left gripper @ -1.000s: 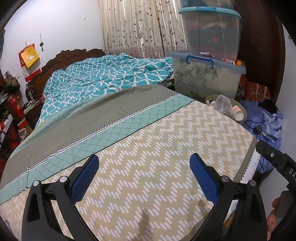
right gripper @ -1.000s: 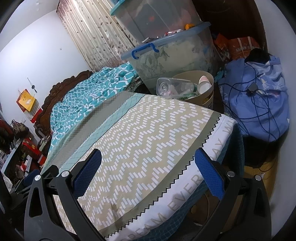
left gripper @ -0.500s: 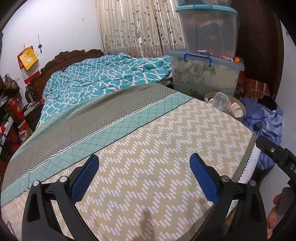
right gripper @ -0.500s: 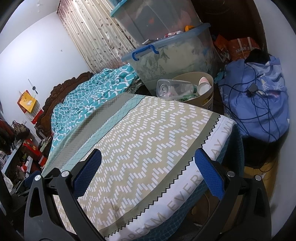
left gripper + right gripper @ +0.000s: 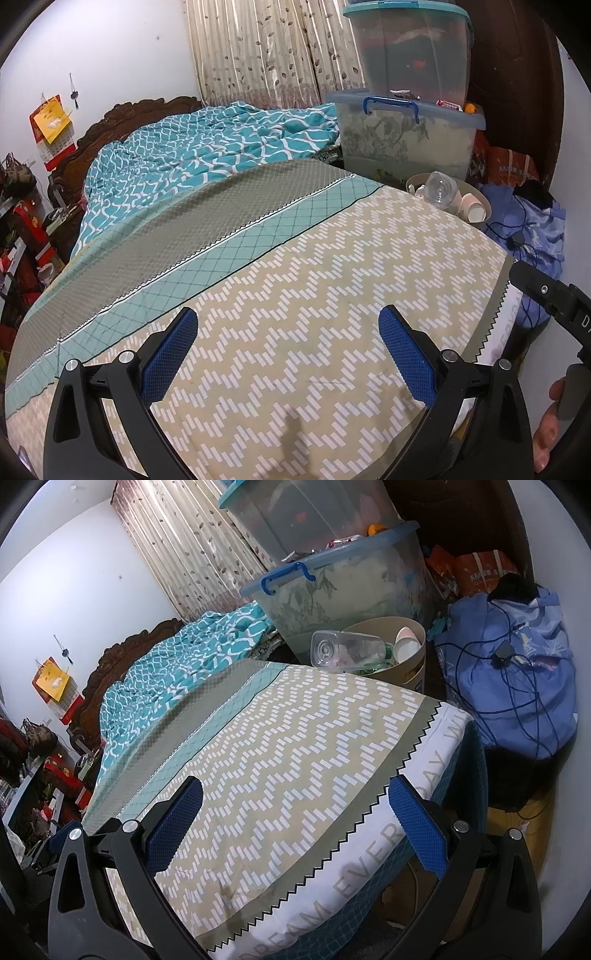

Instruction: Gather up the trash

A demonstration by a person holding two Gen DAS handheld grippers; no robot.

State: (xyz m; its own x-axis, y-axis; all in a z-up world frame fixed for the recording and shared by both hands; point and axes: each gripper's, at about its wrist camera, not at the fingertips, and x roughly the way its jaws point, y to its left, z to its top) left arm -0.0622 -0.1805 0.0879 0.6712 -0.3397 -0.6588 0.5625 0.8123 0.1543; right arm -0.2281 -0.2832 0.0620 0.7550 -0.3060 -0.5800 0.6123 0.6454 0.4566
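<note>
A beige round trash bin (image 5: 410, 664) stands on the floor past the far corner of the bed; it also shows in the left wrist view (image 5: 484, 214). A clear plastic bottle (image 5: 347, 651) lies across its rim, with white paper cups (image 5: 406, 646) inside. The bottle (image 5: 439, 188) and cups (image 5: 474, 210) show in the left wrist view too. My left gripper (image 5: 288, 347) is open and empty above the zigzag bedsheet (image 5: 295, 295). My right gripper (image 5: 295, 819) is open and empty over the bed's foot edge, and part of it (image 5: 546, 291) shows in the left wrist view.
Two stacked clear storage boxes (image 5: 332, 572) stand behind the bin. A blue bag with cables (image 5: 517, 672) lies to the right on the floor. A teal quilt (image 5: 207, 155) covers the bed's far end. Cluttered shelves (image 5: 18, 229) line the left wall.
Both grippers have shifted slightly, so the view has drifted a little. Both stay open and empty.
</note>
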